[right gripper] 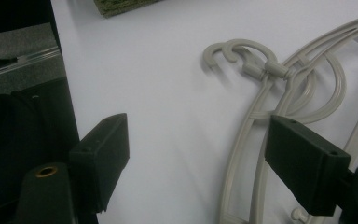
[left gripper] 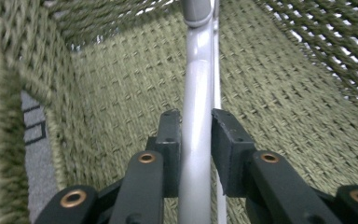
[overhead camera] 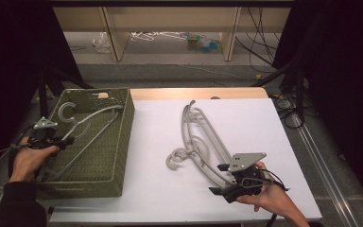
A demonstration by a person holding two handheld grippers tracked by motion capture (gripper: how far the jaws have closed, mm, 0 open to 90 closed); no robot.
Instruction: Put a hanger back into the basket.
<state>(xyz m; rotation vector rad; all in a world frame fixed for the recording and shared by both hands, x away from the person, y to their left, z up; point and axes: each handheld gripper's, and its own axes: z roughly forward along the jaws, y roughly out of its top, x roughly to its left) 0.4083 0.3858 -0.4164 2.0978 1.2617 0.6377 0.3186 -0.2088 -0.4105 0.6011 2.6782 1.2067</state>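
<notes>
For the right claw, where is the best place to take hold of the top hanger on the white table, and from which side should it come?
Probably the curved shoulder bar of the hanger, near the right claw. The bar is thin and lies flat on the white table, so come down from above with the open jaws astride it. The hooks of the two hangers overlap, so avoid that end.

Under the left tool (overhead camera: 47,137) sits an olive-green basket (overhead camera: 118,142) in an open woven lattice pattern, holding 1 pale grey hanger (left gripper: 196,116). That tool's jaws are matte black with copper-coloured rivets. Just ahead of the black right tool (overhead camera: 224,179) lie beige-grey hangers (overhead camera: 203,142) on a plain white tabletop (overhead camera: 160,189), its far edge light wood.
</notes>
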